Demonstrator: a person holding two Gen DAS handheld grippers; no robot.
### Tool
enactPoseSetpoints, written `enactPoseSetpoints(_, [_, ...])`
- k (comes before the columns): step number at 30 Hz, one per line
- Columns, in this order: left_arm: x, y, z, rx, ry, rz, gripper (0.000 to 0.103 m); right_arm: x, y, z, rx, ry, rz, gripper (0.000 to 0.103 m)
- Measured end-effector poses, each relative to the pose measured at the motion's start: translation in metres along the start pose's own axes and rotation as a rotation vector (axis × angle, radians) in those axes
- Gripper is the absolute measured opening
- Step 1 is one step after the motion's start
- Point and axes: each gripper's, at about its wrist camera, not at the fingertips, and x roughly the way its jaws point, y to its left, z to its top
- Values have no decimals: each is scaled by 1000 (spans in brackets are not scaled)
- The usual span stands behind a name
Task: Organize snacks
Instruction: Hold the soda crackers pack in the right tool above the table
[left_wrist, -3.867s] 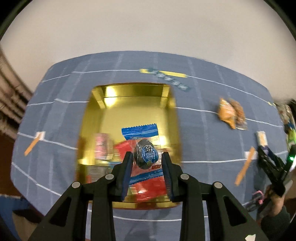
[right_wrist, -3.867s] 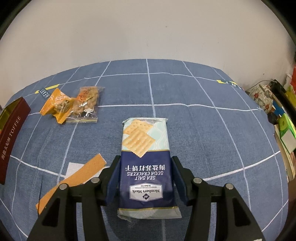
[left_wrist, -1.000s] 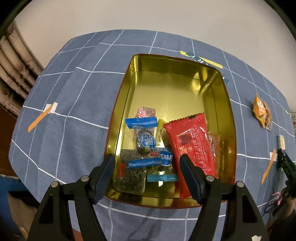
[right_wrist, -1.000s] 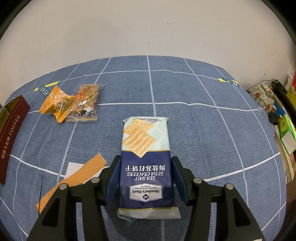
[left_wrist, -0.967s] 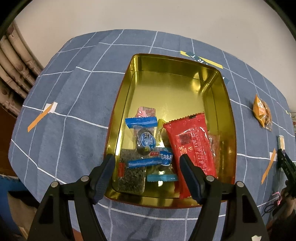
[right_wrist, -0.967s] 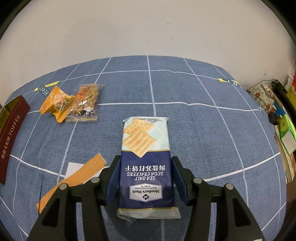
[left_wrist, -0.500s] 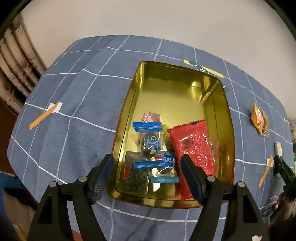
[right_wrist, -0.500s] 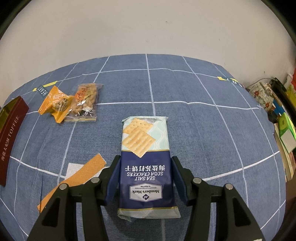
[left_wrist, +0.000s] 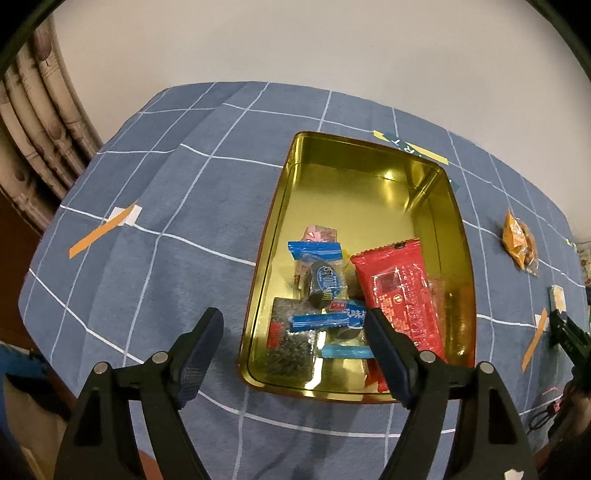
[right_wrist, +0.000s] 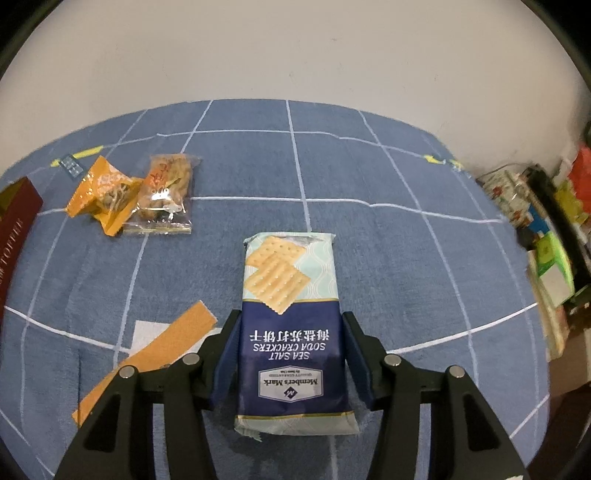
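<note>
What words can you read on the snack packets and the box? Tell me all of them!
"SEA SALT SODA CRACKERS" and "Member's Mark", on the cracker packet, seen upside down, with Chinese characters.
"TOFFEE", only partly in view, on the red side of the tin.
Print on the red packet, blue-wrapped sweets and orange snack bags: too small or blurred.
</note>
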Motion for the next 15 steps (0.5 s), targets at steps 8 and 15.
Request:
enactPoseSetpoints(8, [1, 10, 0, -30, 10, -21, 75, -9, 25, 0, -60, -12, -80, 52])
enactPoseSetpoints(15, [0, 13, 1, -42, 9, -27, 75, -17, 39, 5, -90, -22, -75, 52])
